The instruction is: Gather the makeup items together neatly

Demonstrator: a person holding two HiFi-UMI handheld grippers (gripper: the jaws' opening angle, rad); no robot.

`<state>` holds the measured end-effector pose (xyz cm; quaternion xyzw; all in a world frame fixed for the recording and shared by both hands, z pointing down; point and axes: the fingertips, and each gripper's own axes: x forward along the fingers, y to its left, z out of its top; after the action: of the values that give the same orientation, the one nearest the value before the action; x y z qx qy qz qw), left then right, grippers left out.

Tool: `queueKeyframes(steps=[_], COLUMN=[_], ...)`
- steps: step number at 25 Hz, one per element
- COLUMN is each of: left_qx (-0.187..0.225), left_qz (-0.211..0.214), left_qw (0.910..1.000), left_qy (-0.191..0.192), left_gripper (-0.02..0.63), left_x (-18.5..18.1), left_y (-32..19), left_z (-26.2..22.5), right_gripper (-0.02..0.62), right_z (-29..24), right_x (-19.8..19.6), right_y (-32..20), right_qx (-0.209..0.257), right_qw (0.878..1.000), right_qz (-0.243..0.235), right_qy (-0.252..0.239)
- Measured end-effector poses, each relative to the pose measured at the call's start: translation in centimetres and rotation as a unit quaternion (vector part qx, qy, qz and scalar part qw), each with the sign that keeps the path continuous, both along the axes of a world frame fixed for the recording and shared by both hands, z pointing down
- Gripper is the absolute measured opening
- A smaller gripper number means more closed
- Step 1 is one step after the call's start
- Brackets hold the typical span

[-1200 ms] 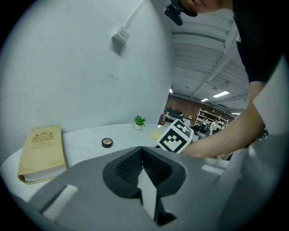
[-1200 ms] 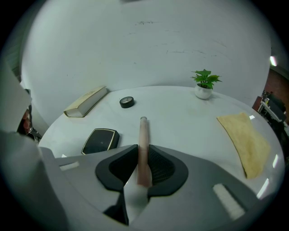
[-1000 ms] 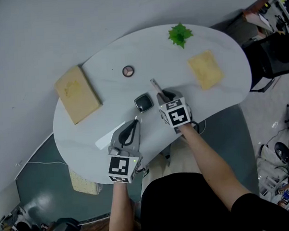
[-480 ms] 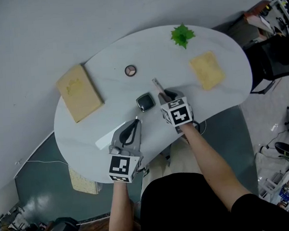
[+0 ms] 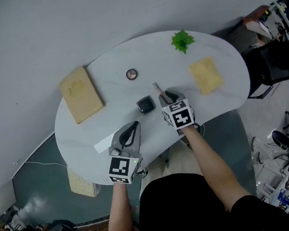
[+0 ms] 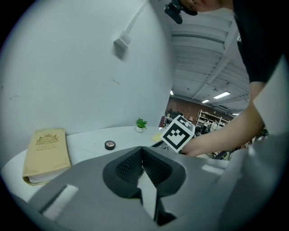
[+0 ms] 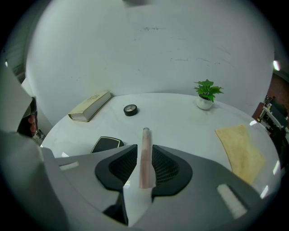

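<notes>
Pinching a tube in my right claw, plain in its own view; overhead, its cube hides the grip. Left claw pressed together, empty.

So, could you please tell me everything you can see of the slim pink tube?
The slim pink tube is a straight, glossy, plastic-looking stick with a greyish far end. It lies lengthwise between the right gripper's pads, pointing away over the white table. The pads flank it closely, but whether they press it is unclear.
</notes>
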<state>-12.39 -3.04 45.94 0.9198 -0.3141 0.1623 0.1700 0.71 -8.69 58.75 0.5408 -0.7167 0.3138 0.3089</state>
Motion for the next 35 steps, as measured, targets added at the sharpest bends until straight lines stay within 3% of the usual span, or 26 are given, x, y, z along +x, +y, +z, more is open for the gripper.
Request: queueKeyframes(steps=[15,35], left_qx=[0.02,0.009], left_qz=[-0.02,-0.027], left_qw=[0.9996,0.9995], left_qy=[0.008,0.012], left_gripper=[-0.003,-0.003], left_x=[-1.7,-3.4], left_y=[-0.8,-1.7], left_z=[-2.1,-0.8], right_gripper=[0.097,0.195], right_z=[-5.2,-3.7], right_x=[-2.8,-7.8], right_y=[-3.3,-9.0], right_qx=[0.04,0.005], right_qw=[0.998,0.995], right_qz=[-0.054,-0.096], right_qy=[0.013,0.025])
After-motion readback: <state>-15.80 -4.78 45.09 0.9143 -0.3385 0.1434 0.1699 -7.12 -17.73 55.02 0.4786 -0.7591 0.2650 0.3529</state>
